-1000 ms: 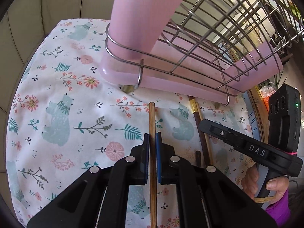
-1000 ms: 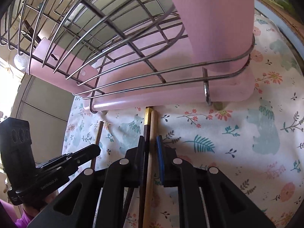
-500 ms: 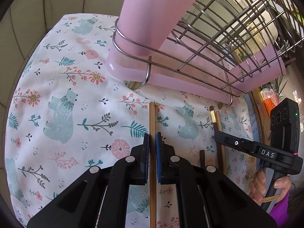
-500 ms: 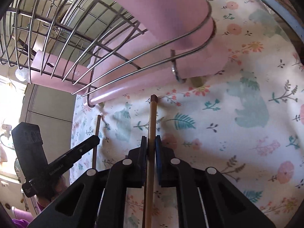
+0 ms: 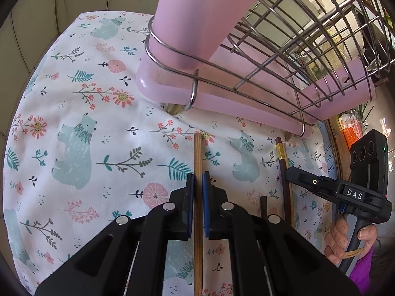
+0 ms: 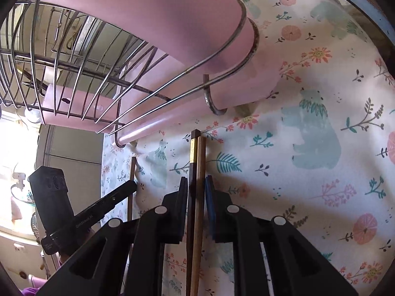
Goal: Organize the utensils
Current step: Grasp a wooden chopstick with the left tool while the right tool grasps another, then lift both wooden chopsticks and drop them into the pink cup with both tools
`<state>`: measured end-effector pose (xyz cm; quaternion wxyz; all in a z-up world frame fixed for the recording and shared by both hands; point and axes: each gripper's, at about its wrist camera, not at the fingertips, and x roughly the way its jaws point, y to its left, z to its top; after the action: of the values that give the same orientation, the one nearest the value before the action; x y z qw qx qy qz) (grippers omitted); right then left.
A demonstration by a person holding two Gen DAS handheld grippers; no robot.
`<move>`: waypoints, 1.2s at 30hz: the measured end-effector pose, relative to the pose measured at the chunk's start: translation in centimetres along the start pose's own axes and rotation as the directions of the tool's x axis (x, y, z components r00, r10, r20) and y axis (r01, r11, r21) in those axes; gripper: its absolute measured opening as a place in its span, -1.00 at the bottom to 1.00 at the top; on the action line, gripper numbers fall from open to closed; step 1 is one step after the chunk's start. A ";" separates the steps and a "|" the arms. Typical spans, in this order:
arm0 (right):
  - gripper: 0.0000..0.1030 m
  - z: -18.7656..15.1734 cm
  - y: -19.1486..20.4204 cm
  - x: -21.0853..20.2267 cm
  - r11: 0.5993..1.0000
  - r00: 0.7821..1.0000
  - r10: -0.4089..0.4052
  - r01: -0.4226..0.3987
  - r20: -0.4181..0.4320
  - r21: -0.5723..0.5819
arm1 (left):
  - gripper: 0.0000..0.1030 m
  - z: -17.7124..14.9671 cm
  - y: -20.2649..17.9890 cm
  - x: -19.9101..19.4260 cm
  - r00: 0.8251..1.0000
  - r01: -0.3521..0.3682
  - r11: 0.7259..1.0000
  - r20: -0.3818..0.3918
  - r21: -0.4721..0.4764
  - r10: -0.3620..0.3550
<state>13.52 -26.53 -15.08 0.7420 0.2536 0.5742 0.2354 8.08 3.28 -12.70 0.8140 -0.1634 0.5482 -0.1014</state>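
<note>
Pinching a light chopstick [image 5: 198, 162] tight, the left claw [image 5: 197, 181] pointed it at the pink-lined wire rack [image 5: 271, 56] on the far tabletop [image 5: 74, 113], while the right claw [image 6: 196, 185], jaws opening, loosely held a dark-and-light chopstick pair [image 6: 196, 153] ready for racking.

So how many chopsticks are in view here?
4: a light chopstick in the left tongs; a gold-banded dark chopstick and a brown chopstick between the opening right tongs; a dark end on the cloth. Others may be hidden.
</note>
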 end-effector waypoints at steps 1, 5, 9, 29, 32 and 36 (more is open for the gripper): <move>-0.78 0.0 0.0 -0.3 1.000 1.000 -0.003 0.003 0.007 -0.007 | -0.88 0.0 -0.1 0.1 1.000 -0.001 1.000 0.001 0.000 0.001; -0.93 -0.1 0.3 -1.2 0.999 1.000 -0.019 0.020 0.022 -0.042 | -0.88 0.0 -0.3 0.1 1.000 -0.002 1.000 0.003 0.009 0.002; -0.91 -0.1 0.4 -1.6 0.998 0.999 -0.027 0.029 0.035 -0.052 | -0.88 0.0 -0.6 0.4 1.000 -0.011 1.000 0.007 0.019 0.010; -0.89 -0.9 1.2 -2.5 0.993 0.993 -0.063 0.072 0.100 -0.090 | -0.89 0.9 -1.0 -0.8 0.999 -0.008 0.999 0.031 0.038 0.007; -0.89 -1.5 2.1 -4.6 0.990 0.986 -0.044 0.065 0.163 -0.122 | -0.89 0.9 -1.3 -2.9 0.996 0.008 0.999 0.085 0.046 -0.012; -0.89 -2.6 4.0 -8.3 0.979 0.960 -0.021 0.076 0.279 -0.191 | -0.89 0.6 -1.5 -6.3 0.982 0.024 0.998 0.186 0.066 -0.036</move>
<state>8.81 -28.58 -6.97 0.8420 0.1940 0.4448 0.2358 6.30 4.20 -6.51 0.8650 -0.1548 0.4632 -0.1152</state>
